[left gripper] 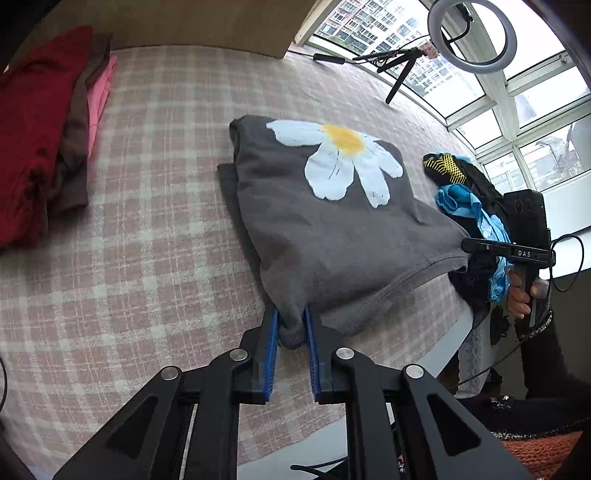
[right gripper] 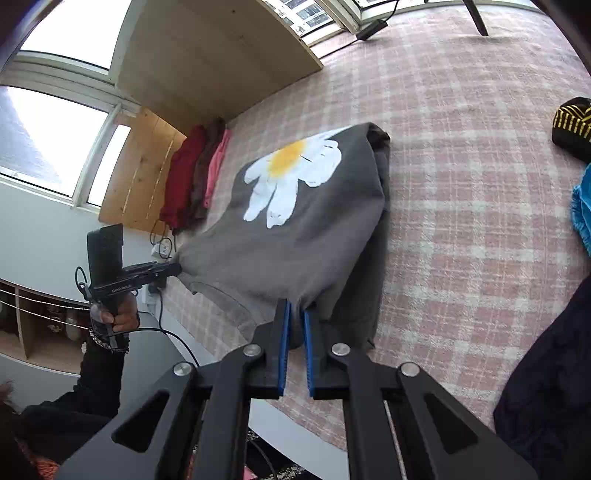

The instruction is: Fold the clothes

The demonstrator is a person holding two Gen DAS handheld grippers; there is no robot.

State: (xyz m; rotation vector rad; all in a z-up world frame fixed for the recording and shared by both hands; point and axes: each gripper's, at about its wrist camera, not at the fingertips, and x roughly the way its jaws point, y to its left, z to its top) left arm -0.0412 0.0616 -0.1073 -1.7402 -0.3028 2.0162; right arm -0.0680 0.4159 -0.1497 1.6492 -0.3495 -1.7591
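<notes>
A grey shirt (left gripper: pixel 325 221) with a white and yellow daisy print lies partly folded on a pink plaid bed cover (left gripper: pixel 147 221). My left gripper (left gripper: pixel 291 314) is shut on the shirt's near hem corner. My right gripper (right gripper: pixel 297 310) is shut on the other hem corner of the shirt (right gripper: pixel 295 240). The right gripper also shows in the left wrist view (left gripper: pixel 466 245), pinching the shirt's edge at the bed's right side. The left gripper shows in the right wrist view (right gripper: pixel 177 268), holding the stretched hem.
Folded red, brown and pink clothes (left gripper: pixel 48 140) are stacked at the far left by a wooden headboard (right gripper: pixel 221 62). A pile of blue, black and yellow clothes (left gripper: pixel 465 192) lies at the right. A ring light on a tripod (left gripper: pixel 469 33) stands by the windows.
</notes>
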